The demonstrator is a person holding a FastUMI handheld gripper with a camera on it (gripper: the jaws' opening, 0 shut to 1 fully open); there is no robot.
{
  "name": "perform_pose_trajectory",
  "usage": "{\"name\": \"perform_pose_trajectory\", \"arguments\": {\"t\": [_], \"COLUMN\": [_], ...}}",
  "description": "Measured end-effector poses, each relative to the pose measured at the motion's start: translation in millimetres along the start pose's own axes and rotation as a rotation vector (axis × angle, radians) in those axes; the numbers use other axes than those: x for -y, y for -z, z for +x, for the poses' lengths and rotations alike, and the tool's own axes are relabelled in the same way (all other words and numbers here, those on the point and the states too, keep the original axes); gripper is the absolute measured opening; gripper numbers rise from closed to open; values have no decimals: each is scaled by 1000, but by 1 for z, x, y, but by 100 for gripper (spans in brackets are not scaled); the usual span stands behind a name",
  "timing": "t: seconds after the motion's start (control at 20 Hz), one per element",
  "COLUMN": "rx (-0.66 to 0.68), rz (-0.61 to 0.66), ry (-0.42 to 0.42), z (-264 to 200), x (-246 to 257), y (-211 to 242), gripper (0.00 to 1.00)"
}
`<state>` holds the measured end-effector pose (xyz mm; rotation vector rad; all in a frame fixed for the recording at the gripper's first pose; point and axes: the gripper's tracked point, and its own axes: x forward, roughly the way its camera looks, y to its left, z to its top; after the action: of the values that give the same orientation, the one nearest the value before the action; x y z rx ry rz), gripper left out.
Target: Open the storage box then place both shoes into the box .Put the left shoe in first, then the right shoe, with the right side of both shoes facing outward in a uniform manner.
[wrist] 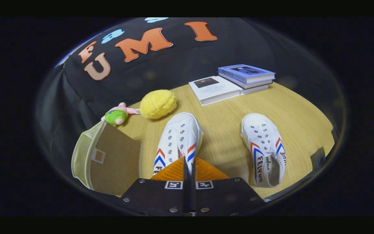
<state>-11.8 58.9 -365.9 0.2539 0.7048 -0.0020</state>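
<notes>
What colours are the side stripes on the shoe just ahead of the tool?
Red and blue chevrons on the white shoe, clearest in the gripper view.

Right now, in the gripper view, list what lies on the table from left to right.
Storage box → plush toy → yellow bun-like toy → shoe clamped by the shut gripper, at → second shoe. The books lie farther back.

Wooden table (291, 107) against black cloth wall (180, 68)
</notes>
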Motion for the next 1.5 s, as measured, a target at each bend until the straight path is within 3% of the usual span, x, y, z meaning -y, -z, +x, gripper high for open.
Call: {"name": "perform_pose_trajectory", "arguments": {"t": [0.55, 1.0, 1.5], "rx": [159, 65, 0], "rz": [-70, -107, -165], "ry": [-203, -307, -320], "z": [-46, -30, -15], "x": [-146, -253, -289], "y": [-90, -41, 20], "gripper": [0, 0, 0]}}
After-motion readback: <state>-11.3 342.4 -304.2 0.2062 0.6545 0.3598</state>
